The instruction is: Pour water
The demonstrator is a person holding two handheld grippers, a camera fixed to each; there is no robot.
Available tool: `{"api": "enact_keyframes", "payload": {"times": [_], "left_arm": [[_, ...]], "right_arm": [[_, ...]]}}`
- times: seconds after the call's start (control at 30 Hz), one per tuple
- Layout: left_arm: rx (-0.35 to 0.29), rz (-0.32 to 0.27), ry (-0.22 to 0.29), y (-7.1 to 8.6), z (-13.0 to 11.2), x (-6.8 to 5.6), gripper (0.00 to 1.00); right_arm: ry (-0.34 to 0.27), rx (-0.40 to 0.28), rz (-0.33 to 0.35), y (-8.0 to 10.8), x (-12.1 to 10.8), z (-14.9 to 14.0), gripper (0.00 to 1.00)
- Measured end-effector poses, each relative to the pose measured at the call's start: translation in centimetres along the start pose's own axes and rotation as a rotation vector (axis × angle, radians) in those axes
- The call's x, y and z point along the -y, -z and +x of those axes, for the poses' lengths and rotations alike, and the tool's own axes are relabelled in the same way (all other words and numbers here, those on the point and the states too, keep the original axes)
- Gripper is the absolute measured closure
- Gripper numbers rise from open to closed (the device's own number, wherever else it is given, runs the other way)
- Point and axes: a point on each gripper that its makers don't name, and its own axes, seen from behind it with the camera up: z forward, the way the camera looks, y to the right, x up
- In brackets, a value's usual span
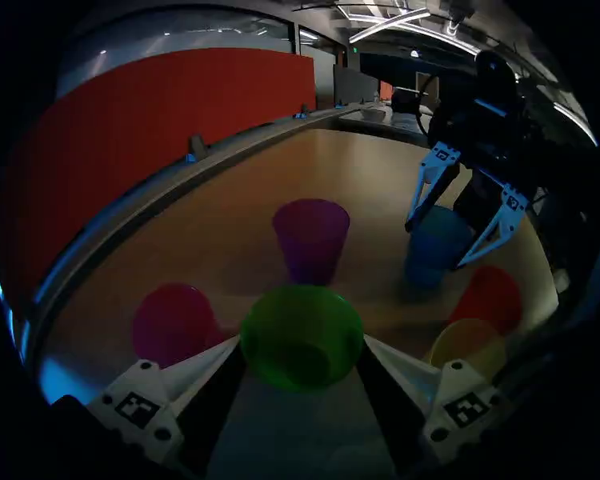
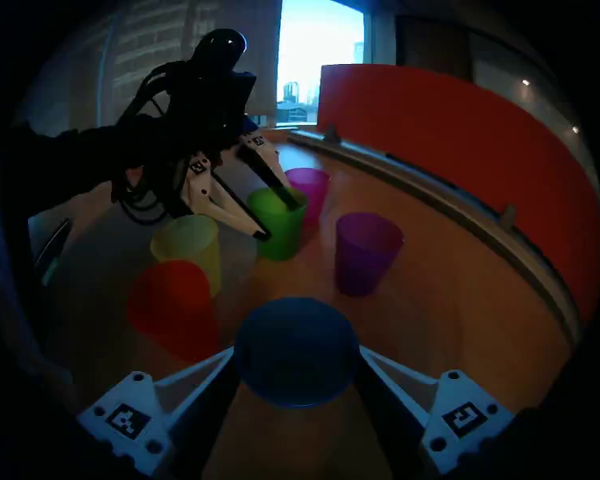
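the green cup [image 1: 302, 336] sits between the two fingers of the left gripper [image 1: 302, 346], which are closed against its two sides just under the rim, so this gripper is pinching the cup. in the left gripper view we look into its open mouth, and i cannot tell if there is water inside. the blue cup [image 2: 296, 352] is gripped in the same way by the right gripper [image 2: 296, 358], one finger pressing on each side. in the left gripper view this cup stands upright, and i cannot tell if its bottom touches the table [image 1: 316, 168]. the two held cups are near each other over the wooden table, with the purple cup [image 1: 311, 238] standing upright between them. a magenta cup [image 1: 172, 322] stands just beside the green one. a red cup [image 1: 488, 298] and a yellow cup [image 1: 468, 344] stand close together, the red one near the blue cup. each gripper has white fingers with a square black-and-white marker [image 1: 137, 406] near the base, a code pattern and not letters. a dark sleeve [image 2: 68, 152] reaches to the left gripper in the right gripper view. a long red panel [image 1: 140, 120] runs along the far edge of the table, and a bright window [image 2: 320, 48] is behind it.
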Motion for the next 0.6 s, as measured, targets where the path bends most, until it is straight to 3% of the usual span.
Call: {"api": "enact_keyframes", "payload": {"times": [0.3, 0.6], "left_arm": [[-0.046, 0.003, 0.012, 1.5, 1.6, -0.1, 0.13], [-0.106, 0.039, 0.023, 4.3, 4.3, 0.0, 0.13]], "right_arm": [[0.011, -0.005, -0.017, 0.8, -0.3, 0.7, 0.09], [-0.001, -0.060, -0.040, 3.2, -0.5, 3.7, 0.09]]}}
